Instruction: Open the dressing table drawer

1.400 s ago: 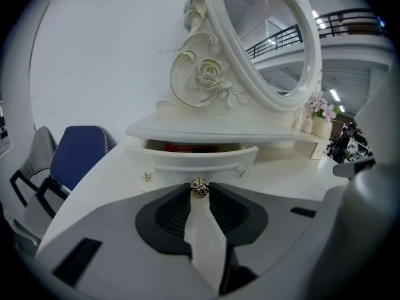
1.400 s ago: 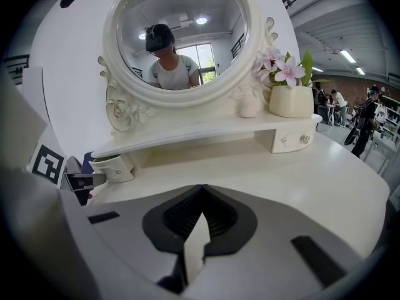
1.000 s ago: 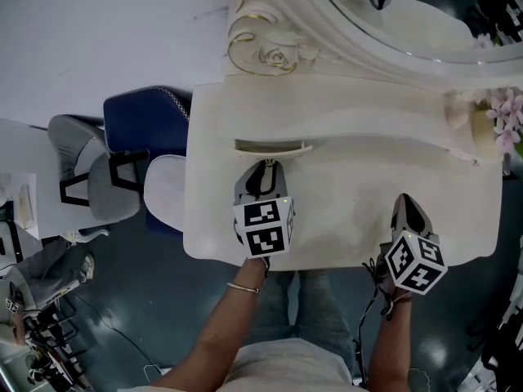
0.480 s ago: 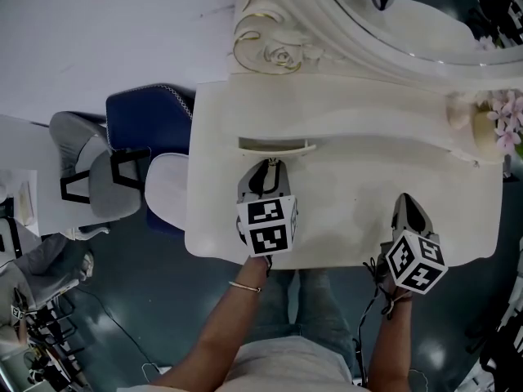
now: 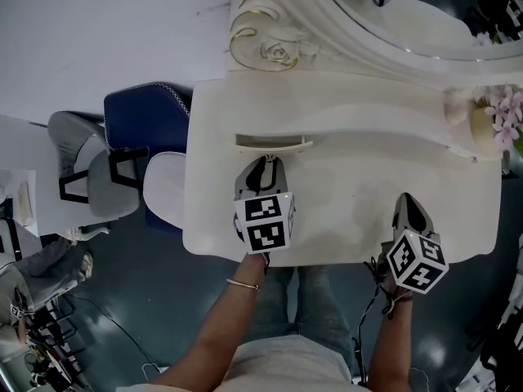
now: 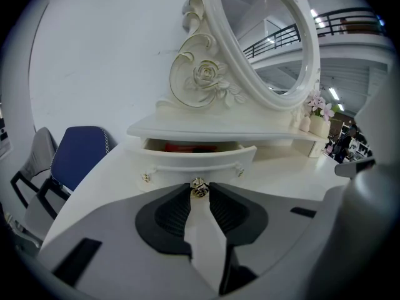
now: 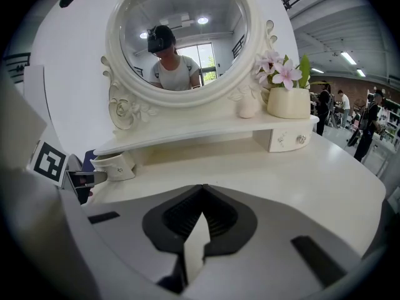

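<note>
My left tongs (image 6: pixel 200 191) clenched on the small gold knob (image 6: pixel 199 187), drawer (image 5: pixel 274 144) standing partly open on the dressing table (image 5: pixel 343 219), red item (image 6: pixel 187 147) inside seen only from the left gripper view, my right tongs (image 7: pixel 201 189) pinched together empty above the tabletop, mirror (image 7: pixel 181 36) reflecting a person only in the right gripper view

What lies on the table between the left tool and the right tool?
Nothing. In the head view the table is bare between the left tool, shut on the drawer knob, and the right tool.
</note>
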The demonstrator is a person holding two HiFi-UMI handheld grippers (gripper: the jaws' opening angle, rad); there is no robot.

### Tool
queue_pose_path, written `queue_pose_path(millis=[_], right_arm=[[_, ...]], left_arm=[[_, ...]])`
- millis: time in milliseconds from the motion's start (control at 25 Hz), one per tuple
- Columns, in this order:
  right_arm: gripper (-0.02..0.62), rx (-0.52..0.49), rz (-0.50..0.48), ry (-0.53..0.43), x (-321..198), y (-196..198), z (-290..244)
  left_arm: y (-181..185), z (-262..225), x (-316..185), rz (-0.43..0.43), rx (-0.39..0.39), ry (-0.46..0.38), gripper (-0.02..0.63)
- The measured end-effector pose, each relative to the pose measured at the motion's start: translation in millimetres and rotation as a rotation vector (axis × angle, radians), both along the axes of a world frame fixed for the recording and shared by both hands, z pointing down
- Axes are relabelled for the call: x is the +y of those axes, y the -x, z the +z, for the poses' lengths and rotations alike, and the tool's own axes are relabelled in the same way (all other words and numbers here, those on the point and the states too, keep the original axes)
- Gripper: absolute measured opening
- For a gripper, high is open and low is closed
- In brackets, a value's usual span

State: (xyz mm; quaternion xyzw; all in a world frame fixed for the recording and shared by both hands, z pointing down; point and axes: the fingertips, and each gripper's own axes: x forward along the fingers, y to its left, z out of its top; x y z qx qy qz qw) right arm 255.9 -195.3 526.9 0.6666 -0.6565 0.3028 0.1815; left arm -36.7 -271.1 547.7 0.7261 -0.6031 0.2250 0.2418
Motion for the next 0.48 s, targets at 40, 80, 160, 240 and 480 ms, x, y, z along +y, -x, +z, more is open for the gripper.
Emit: queue_pose_path(millis=[40,80,160,240,480], right_arm=[[0.008,0.000,0.001,0.000,0.7,-0.6,-0.1],[0.008,0.000,0.003,0.000,1.4,-1.2,-0.2],[0.008,-0.001,0.006,0.000,2.9,-2.5,-0.7],[0.008,-0.001,0.009,0.000,4.0,-3.2,-0.9],[0.008,0.000,0.012,0.001,7.0,-4.5,0.1]], left_arm=[[0.1,-0.3,0.0,-0.001,-0.001,-0.001,0.106],[0.2,-0.5,0.0,-0.001,-0.001,-0.001,0.104],[-0.1,-0.9,0.3,-0.001,-0.002,-0.002,0.104],[-0.1,-1.3,0.4,0.000,-0.003,-0.002,0.105],[0.1,0.1,1.2,-0.003,-0.006,-0.006,0.106]])
